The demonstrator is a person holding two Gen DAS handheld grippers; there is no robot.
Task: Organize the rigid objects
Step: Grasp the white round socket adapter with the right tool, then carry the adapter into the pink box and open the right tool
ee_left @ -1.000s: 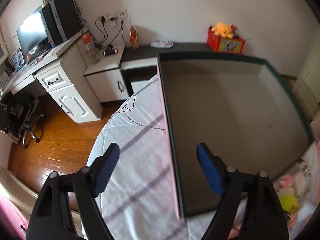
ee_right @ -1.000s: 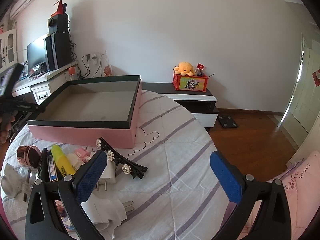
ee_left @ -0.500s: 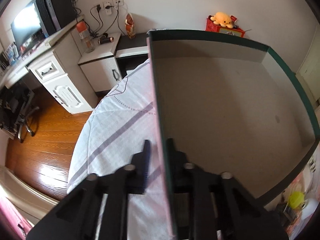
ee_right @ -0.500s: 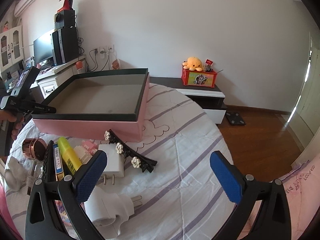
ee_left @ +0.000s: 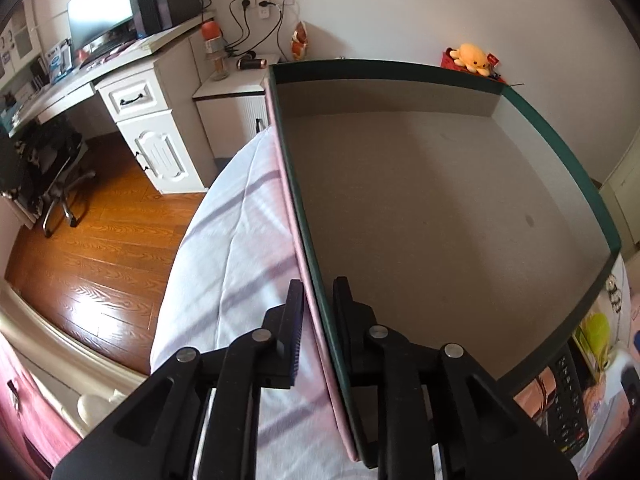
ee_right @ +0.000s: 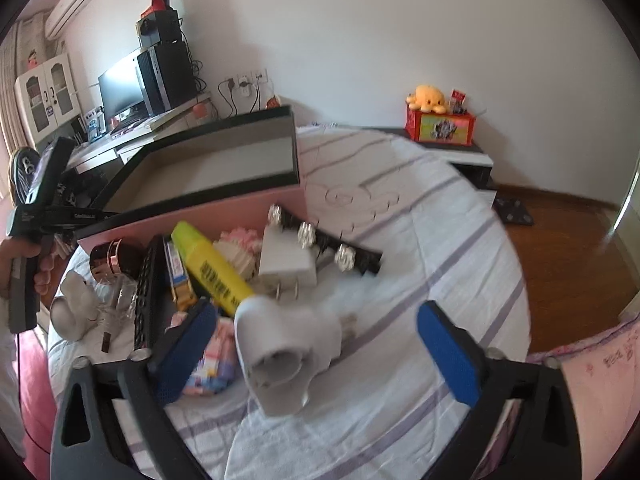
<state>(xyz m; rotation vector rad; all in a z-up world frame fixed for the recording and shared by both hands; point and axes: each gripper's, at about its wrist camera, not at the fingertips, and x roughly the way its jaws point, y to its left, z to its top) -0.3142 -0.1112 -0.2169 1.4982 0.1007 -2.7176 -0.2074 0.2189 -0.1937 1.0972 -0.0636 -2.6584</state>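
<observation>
Here one pink box [ee_left: 440, 208] is pinched by left fingers [ee_left: 294, 316]; right fingers [ee_right: 444, 344] wide.

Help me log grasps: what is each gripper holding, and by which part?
The left gripper clamps the pink box by its near side wall. The right gripper is open, holding nothing.

Left black plastic two-finger gripper [ee_left: 318, 312]: angular linkage arms joined by round silver rivets, dark blue ribbed pad on one finger [ee_left: 295, 330]. Right black plastic two-finger gripper [ee_right: 316, 344] — same build, bright blue textured pads [ee_right: 447, 356]. Bare-skinned left hand [ee_right: 28, 264] — white lettering on the grey-and-black handle.
</observation>
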